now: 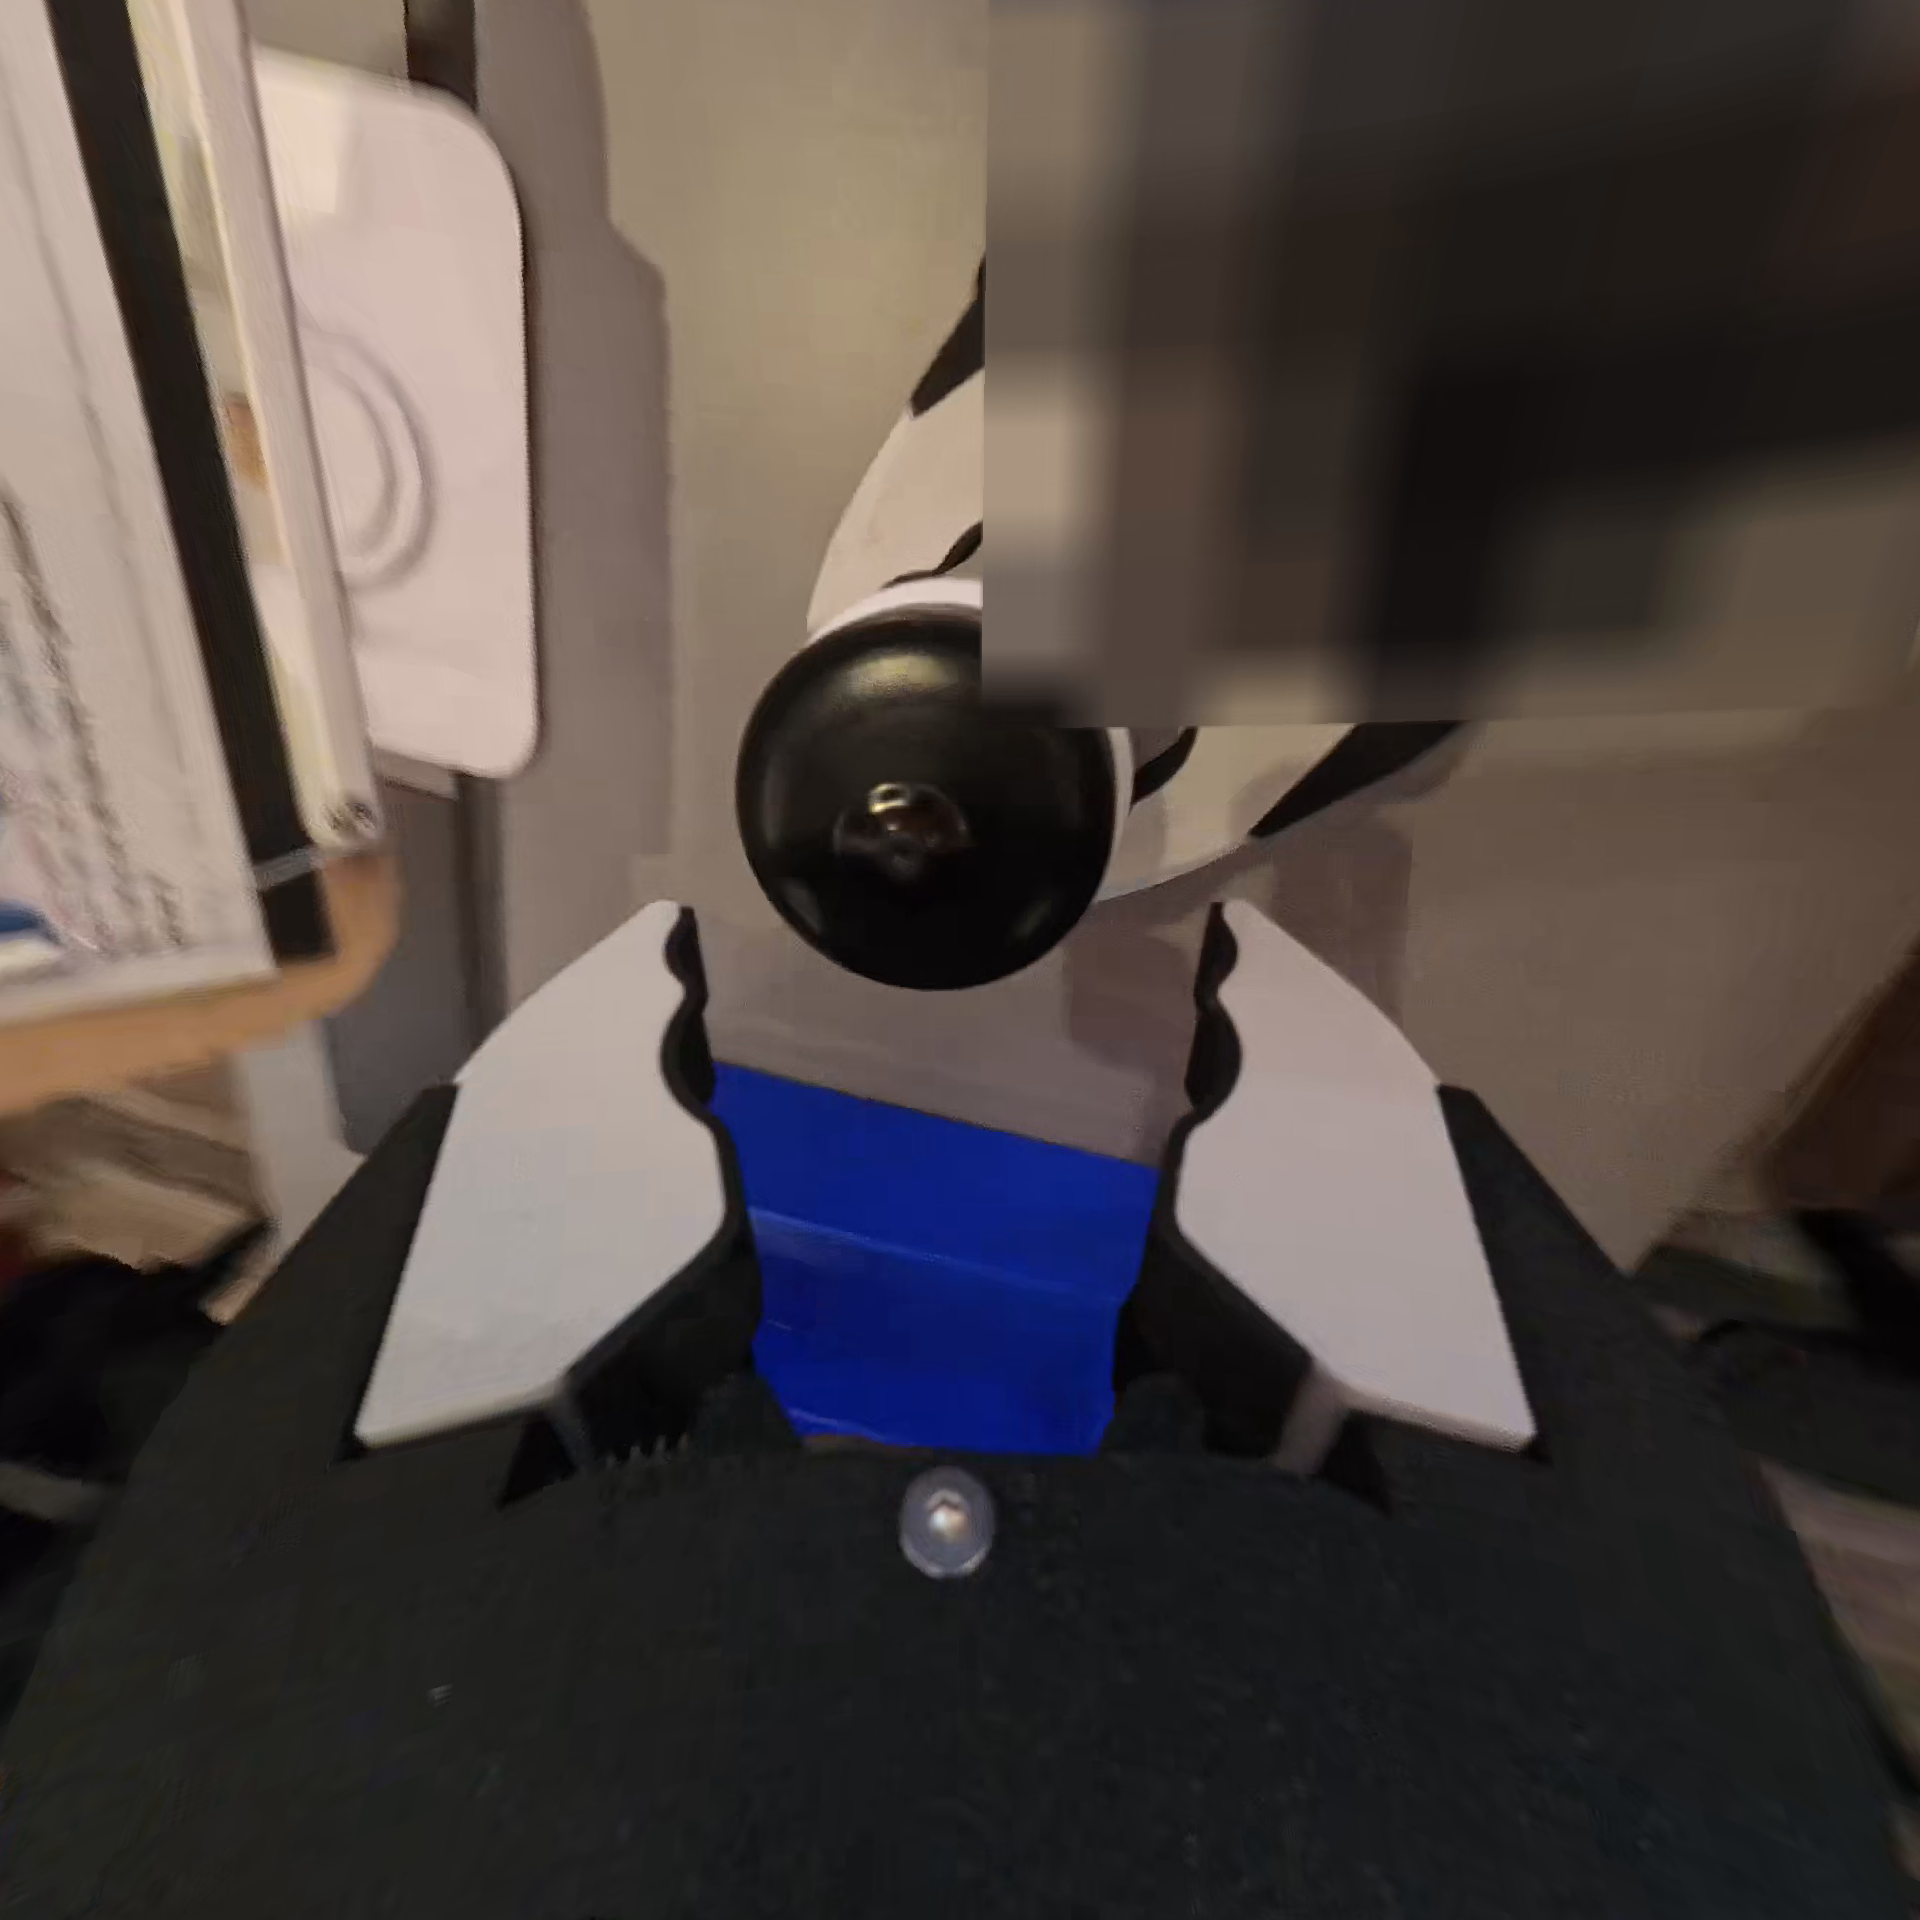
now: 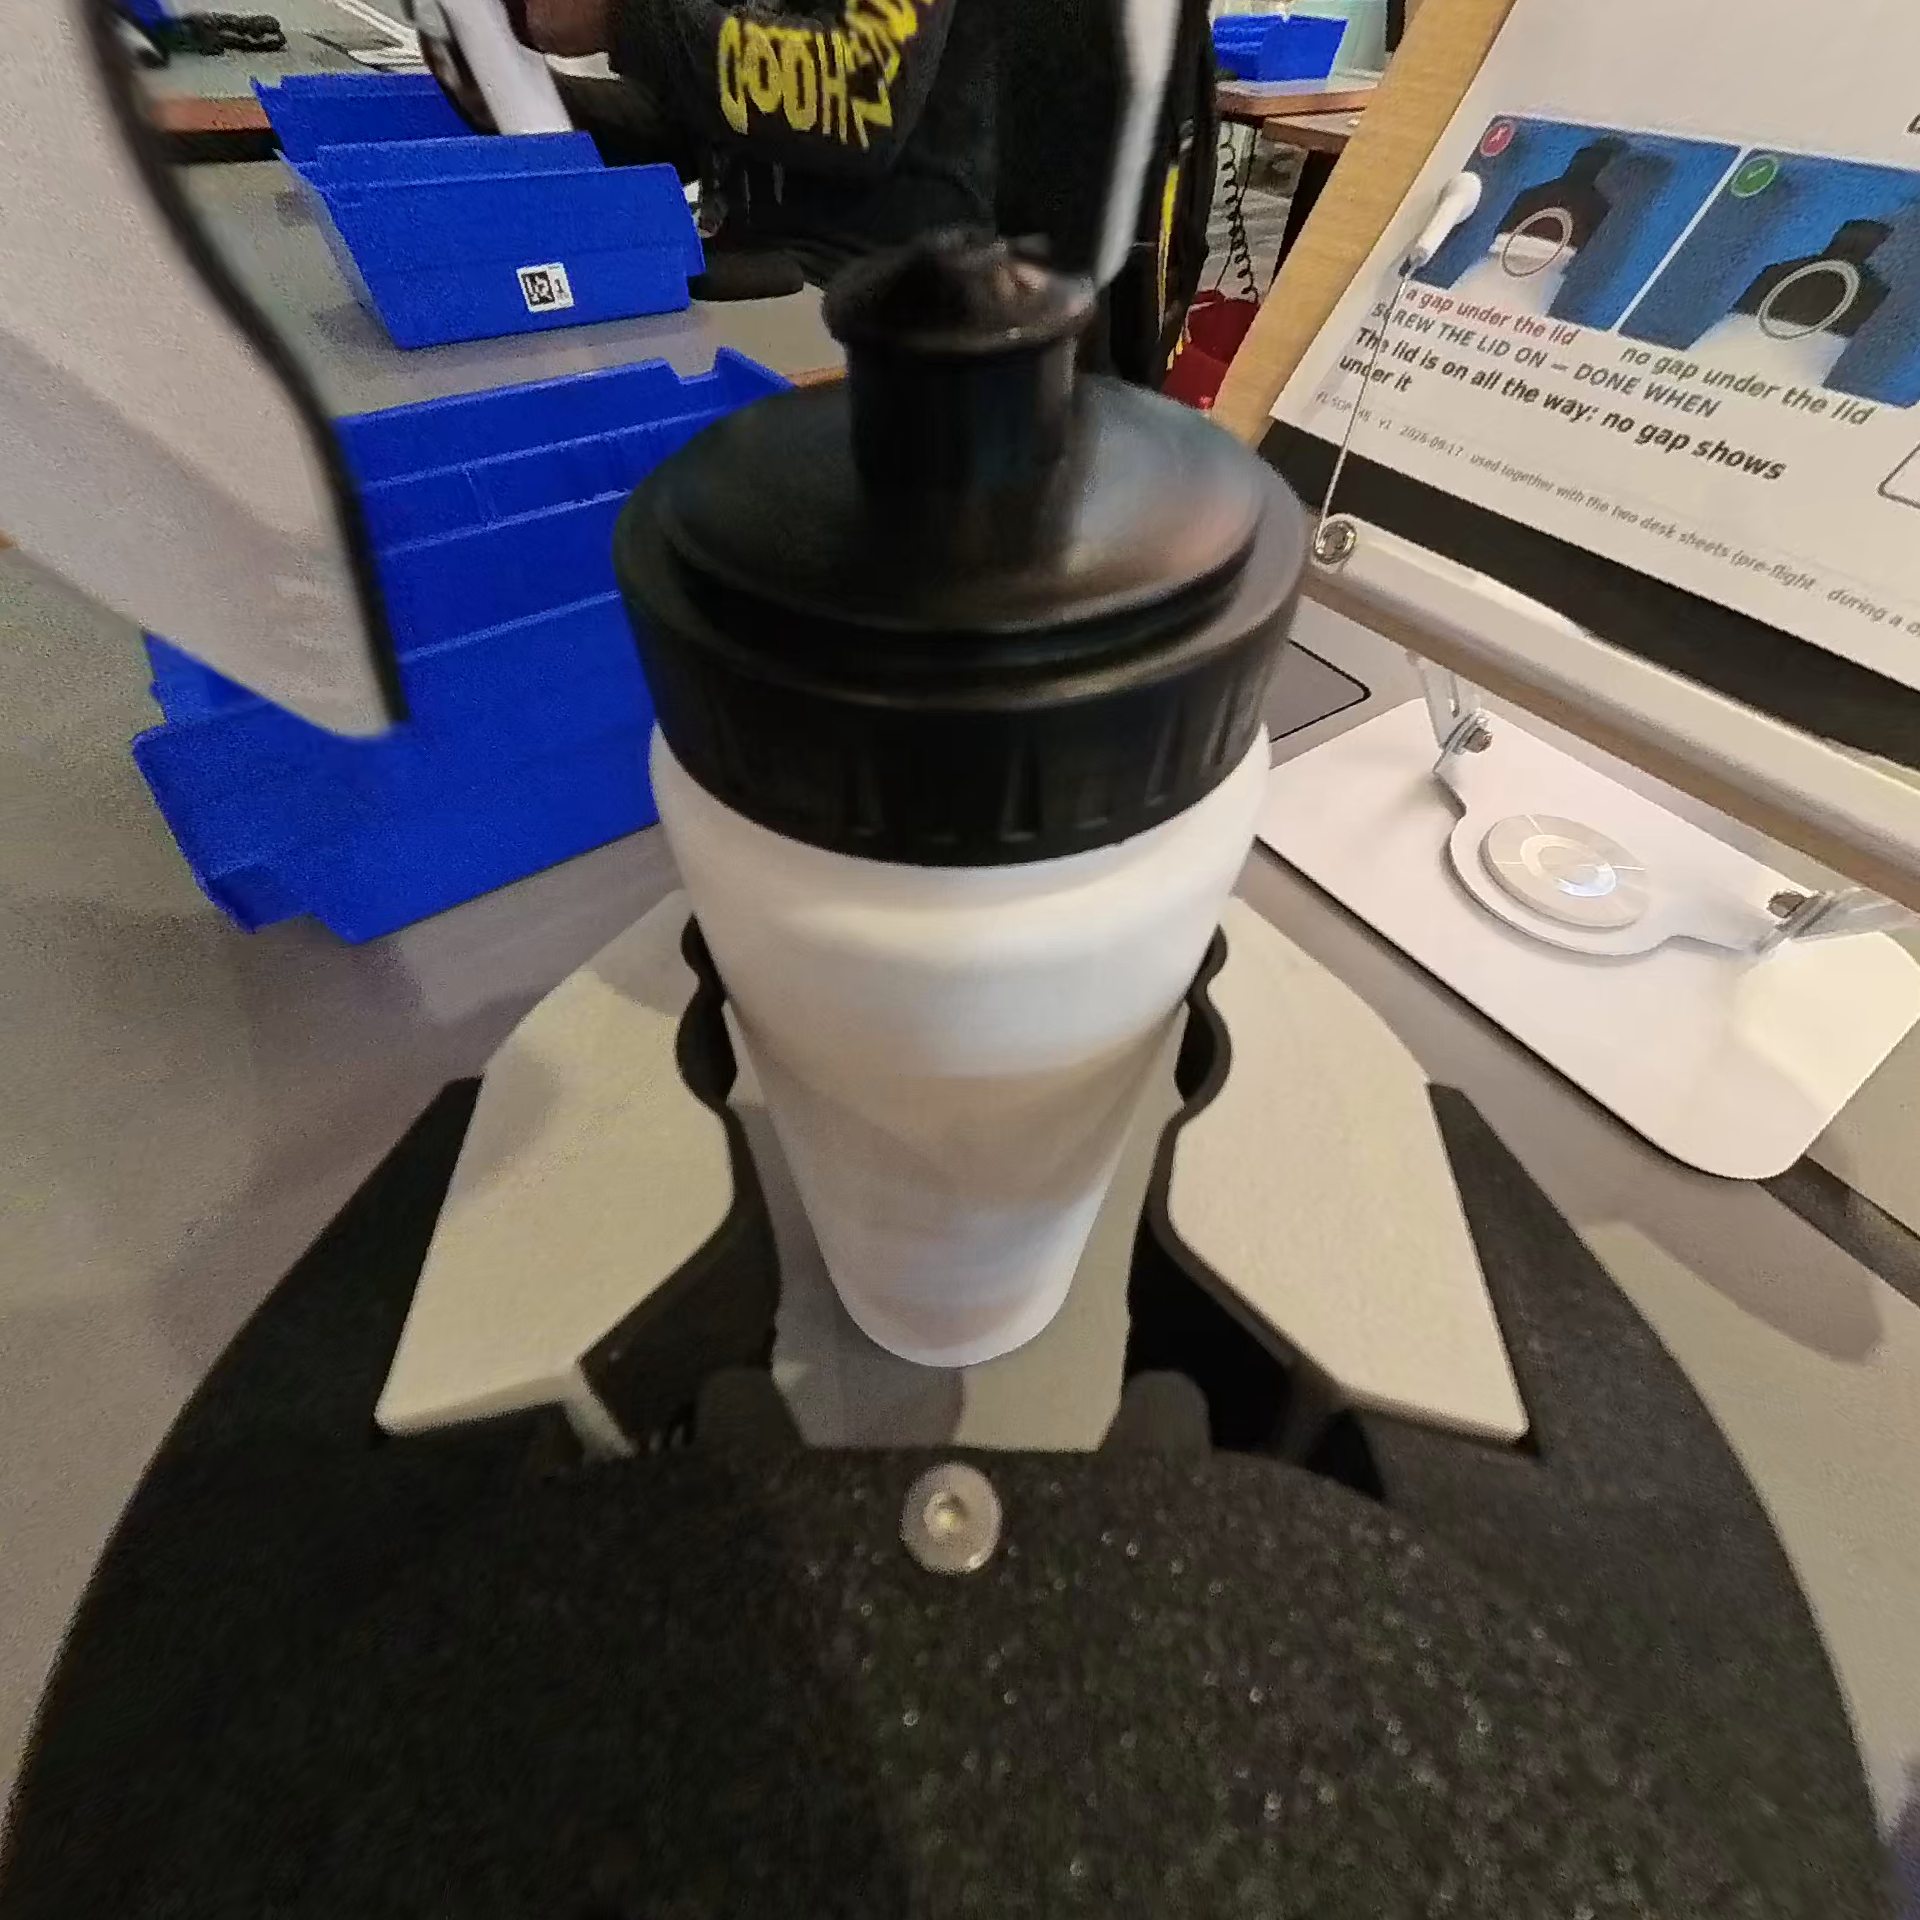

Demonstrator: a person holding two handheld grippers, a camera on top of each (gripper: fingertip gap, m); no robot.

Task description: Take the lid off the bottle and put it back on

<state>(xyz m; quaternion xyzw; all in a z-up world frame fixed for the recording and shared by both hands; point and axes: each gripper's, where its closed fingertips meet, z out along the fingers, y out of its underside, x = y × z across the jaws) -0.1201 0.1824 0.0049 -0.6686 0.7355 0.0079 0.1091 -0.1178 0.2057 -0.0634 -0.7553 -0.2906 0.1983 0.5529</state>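
Right wrist view shows the right hand-held gripper (image 2: 951, 997) clasping the white bottle (image 2: 956, 1039) by its body, both dark wavy pads (image 2: 707, 1029) pressed against its sides just below the shoulder; the bottle stands upright on the grey bench (image 2: 312, 1039) between the fingers, with the black ribbed lid (image 2: 956, 707) still seated and no gap visible under it. The bottle looks like light, thin plastic, likely to flex if squeezed hard and smooth enough to spin in the pads; the lid looks stiffer, and its ribbed skirt is the best place to take hold for twisting, rather than the narrow spout (image 2: 961, 395) on top. The left hand-held gripper (image 1: 945, 935) is spread wide and grasps nothing; the lid's black top (image 1: 914, 821) sits just ahead of its fingertips, untouched. Blue bins (image 2: 499, 665) lie ahead and to the left of the right gripper, a slanted instruction board (image 2: 1662, 343) and its white base plate (image 2: 1558, 987) ahead to the right; room is freest straight above the lid.
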